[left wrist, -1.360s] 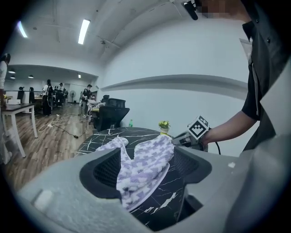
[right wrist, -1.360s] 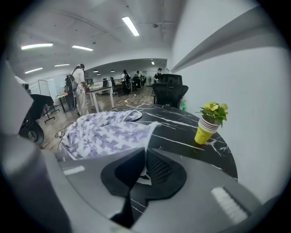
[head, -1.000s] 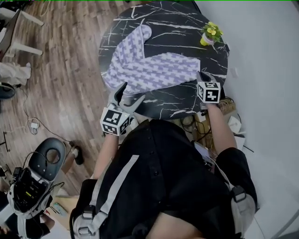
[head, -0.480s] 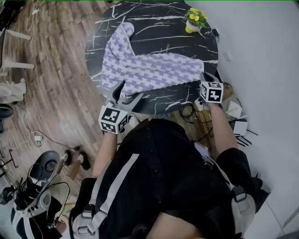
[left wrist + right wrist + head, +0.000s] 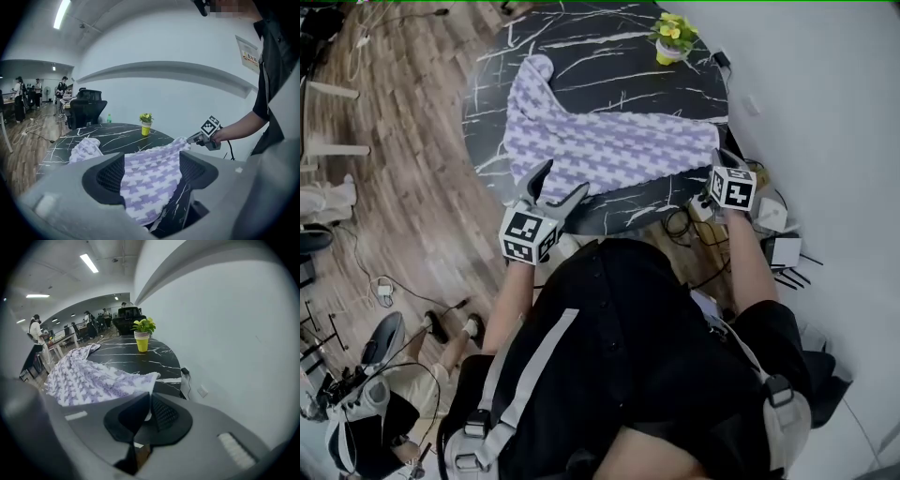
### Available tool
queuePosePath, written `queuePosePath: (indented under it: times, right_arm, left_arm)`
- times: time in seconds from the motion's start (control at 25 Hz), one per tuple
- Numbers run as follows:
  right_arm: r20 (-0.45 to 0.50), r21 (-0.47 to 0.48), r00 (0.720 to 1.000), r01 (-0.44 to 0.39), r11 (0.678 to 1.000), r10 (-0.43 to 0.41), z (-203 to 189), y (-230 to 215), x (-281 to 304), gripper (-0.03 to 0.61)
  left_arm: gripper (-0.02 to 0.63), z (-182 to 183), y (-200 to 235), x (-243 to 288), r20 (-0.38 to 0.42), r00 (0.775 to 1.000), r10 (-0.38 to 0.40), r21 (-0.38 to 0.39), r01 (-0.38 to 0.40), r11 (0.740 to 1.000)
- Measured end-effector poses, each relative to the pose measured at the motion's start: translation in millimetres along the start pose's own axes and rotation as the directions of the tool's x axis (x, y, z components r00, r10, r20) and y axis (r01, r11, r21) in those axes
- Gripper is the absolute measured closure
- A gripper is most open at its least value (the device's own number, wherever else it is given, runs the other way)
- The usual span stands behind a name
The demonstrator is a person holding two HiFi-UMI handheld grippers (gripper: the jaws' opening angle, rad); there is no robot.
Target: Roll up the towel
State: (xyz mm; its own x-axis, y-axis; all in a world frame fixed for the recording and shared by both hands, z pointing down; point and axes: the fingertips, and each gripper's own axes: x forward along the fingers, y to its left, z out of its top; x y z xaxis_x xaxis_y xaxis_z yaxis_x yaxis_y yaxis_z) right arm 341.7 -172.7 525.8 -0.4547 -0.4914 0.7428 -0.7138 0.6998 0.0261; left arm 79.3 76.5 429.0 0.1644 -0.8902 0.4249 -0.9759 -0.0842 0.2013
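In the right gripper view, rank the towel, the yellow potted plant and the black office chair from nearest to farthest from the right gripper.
1. Towel: corner pinched in the right gripper, the rest spreading left.
2. Yellow potted plant: ahead, on the far side of the table.
3. Black office chair: beyond the table, in the background.

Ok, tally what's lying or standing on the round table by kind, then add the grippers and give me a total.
Towel: 1
Potted plant: 1
Grippers: 2 (left gripper, right gripper)
Total: 4
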Motion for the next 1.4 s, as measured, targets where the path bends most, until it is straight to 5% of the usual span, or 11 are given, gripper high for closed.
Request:
queuePosePath:
  times: [0.28, 0.4, 0.72, 1.4]
  right_arm:
    - [-0.011, -0.012, 1.0, -0.021, 1.0, 0.021, -5.2, -2.1, 14.1, 0.549]
    - [0.016, -0.04, 0.999, -0.029, 0.999, 0.029, 5.1, 3.0, 18.5, 0.423]
    - [0.051, -0.061, 0.999, -0.008, 0.998, 0.011, 37.9, 24.7, 24.4, 0.396]
    - [0.035, -0.072, 0.997, -0.059, 0.996, 0.062, 85.6, 233.3, 66.4, 0.405]
  left_arm:
    - [0.239, 14.7, 22.6, 16.2, -0.019, 0.998, 0.064, 0.009, -0.063, 0.998]
    - [0.239, 17.9, 28.0, 23.1, -0.014, 0.996, 0.083, 0.001, -0.083, 0.997]
    - [0.24, 11.6, 53.2, 36.0, -0.024, 0.999, 0.03, -0.01, -0.03, 0.999]
    - [0.241, -3.0, 214.7, 3.6, -0.076, 0.992, -0.099, 0.0, 0.099, 0.995]
